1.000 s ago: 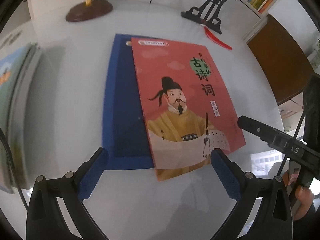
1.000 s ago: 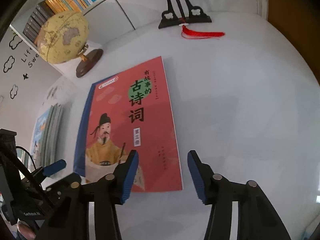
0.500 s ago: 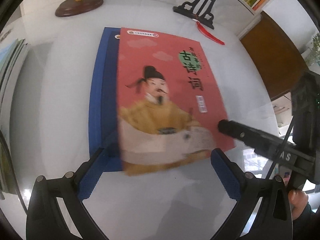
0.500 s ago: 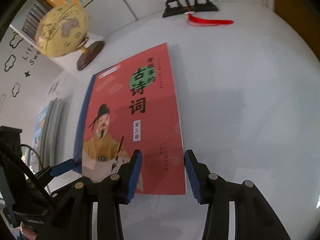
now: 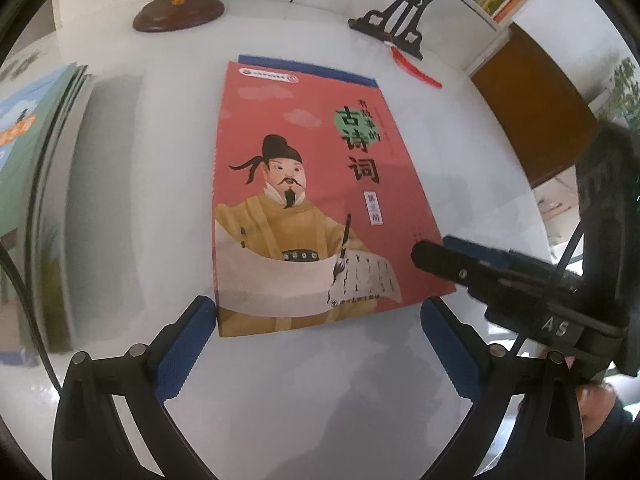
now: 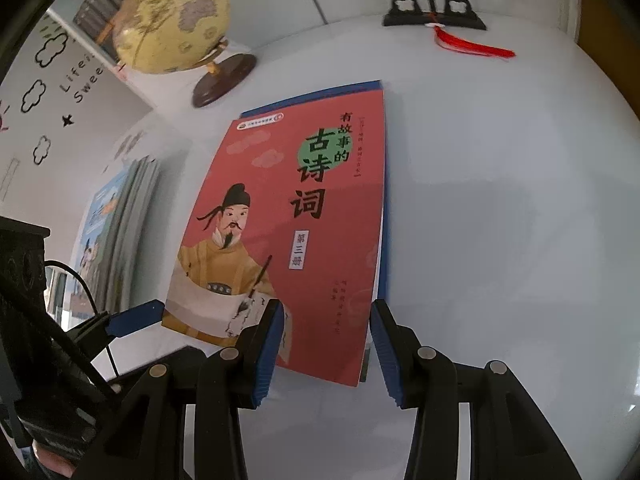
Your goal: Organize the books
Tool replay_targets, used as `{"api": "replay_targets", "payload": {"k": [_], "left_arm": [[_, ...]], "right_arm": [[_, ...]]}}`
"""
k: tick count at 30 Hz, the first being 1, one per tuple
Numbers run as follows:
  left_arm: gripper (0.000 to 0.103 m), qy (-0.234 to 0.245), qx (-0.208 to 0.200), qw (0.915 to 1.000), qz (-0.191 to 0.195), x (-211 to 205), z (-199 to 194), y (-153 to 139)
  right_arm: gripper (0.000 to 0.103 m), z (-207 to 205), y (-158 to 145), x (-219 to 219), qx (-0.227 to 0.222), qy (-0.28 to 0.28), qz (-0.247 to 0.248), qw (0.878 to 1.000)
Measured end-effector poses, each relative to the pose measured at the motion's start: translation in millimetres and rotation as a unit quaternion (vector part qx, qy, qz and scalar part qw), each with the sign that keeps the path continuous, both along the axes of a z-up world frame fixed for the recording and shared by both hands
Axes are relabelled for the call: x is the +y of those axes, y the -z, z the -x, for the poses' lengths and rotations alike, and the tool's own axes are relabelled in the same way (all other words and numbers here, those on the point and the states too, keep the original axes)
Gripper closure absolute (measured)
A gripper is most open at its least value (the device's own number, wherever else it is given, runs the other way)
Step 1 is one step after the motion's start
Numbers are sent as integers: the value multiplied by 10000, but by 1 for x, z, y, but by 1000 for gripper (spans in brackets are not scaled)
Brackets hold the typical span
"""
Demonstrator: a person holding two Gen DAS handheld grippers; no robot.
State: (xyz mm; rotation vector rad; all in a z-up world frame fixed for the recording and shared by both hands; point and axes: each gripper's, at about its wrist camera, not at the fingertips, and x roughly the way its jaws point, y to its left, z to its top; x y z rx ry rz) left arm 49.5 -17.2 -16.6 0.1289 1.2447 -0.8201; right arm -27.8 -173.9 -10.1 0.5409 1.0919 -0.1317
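Red paperback picture book (image 5: 316, 200), cover showing a robed figure with a brush, lies flat on the white bench (image 5: 460, 160), squared almost fully over a blue-covered book (image 5: 308, 65). Only a blue sliver shows, at 12 o'clock in the left wrist view and along the 3 o'clock edge in the right wrist view.

Left claw (image 5: 314, 340): spread wide, nothing between its blue pads; its left pad sits just beside the red book's near-left corner. Contact cannot be told.

Right claw (image 6: 324, 344): part open, straddling the near-right corner of the red book, pads at either side of that corner. Not clenched on it as far as the frames show.

Progress, my reading: the two books look close to aligned, so stacking seems nearly done. Left to do: likely joining them to the stack of pale, thin books (image 5: 36, 184) at 9 o'clock, lying well apart.

Hard to make out: the blue book's cover is nearly all hidden; the stack at 9 o'clock is blurred and cut by the lens edge; the yellow globe on a brown base (image 6: 176, 20) and the black carved stand with red tassel (image 6: 436, 12) are cropped at 12 o'clock.
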Motion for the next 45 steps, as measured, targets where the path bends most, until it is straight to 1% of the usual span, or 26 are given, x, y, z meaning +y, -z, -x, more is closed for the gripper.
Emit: {"api": "replay_targets", "payload": {"k": [2,4,8,10,13,15,17,18,23,25,26,29,30,31,32,33,34,35,37,38,40,41,43,44,45], "left_arm": [[2,1,67,10000,-35,4,-2,5],[2,-68,244,9997,-30,10,-7,12],[2,-422,478,9979,123,28,-18,18],[2,-483,544,9971,207,33,-22,18],[2,-438,585,9971,233,31,-24,18],[2,-396,605,9970,261,28,-24,18],[2,-340,622,9970,312,24,-23,18],[2,-316,624,9970,332,22,-23,18],[2,-369,525,9974,341,22,-19,17],[2,-385,641,9961,475,25,-20,15],[2,-394,709,9951,557,28,-20,14],[2,-464,1011,9882,1057,36,-23,1],[2,-486,1080,9857,1198,37,-24,-4],[2,-536,1126,9837,1293,37,-26,-7],[2,-568,1150,9828,1332,37,-26,-8],[2,-600,1179,9819,1356,36,-28,-8],[2,-623,1170,9823,1322,35,-30,-6],[2,-645,1166,9826,1296,35,-31,-5],[2,-695,1305,9797,1353,36,-35,0],[2,-724,1374,9782,1376,38,-35,3],[2,-739,1416,9782,1330,38,-37,8],[2,-737,1427,9783,1306,37,-37,10],[2,-724,1439,9792,1230,35,-39,15],[2,-710,1415,9804,1175,30,-41,16],[4,-686,1379,9816,1132,28,-41,17]], "right_arm": [[58,-3,-1,6,5,-46,17,10000],[58,-4,3,10,64,-92,7,9999],[59,5,12,2,101,6,-402,9991],[59,12,12,0,67,75,-503,9987],[59,22,20,-3,56,216,-794,9966],[60,28,24,-3,-51,279,-954,9950],[67,30,25,-1,-114,311,-1064,9938],[68,29,27,0,-145,311,-1125,9931],[68,25,29,4,-282,394,-1220,9913],[68,28,30,1,-317,496,-1369,9888],[68,32,31,-3,-390,623,-1576,9848],[68,43,29,-18,-696,831,-2121,9712],[68,46,28,-24,-853,884,-2413,9626],[68,48,28,-30,-1024,925,-2775,9508],[68,49,28,-33,-1118,949,-3013,9422],[68,49,32,-37,-1269,979,-3454,9246],[68,47,34,-40,-1321,1012,-3658,9157],[68,46,36,-41,-1334,1045,-3713,9129],[68,42,41,-45,-1251,1118,-3647,9159],[68,37,46,-47,-1101,1155,-3486,9236],[68,29,55,-49,-899,1117,-3396,9296],[71,23,60,-49,-806,1079,-3345,9327],[72,17,61,-52,-837,996,-3366,9326],[71,13,56,-49,-807,925,-3186,9399],[71,9,50,-46,-785,823,-2929,9493]]}}
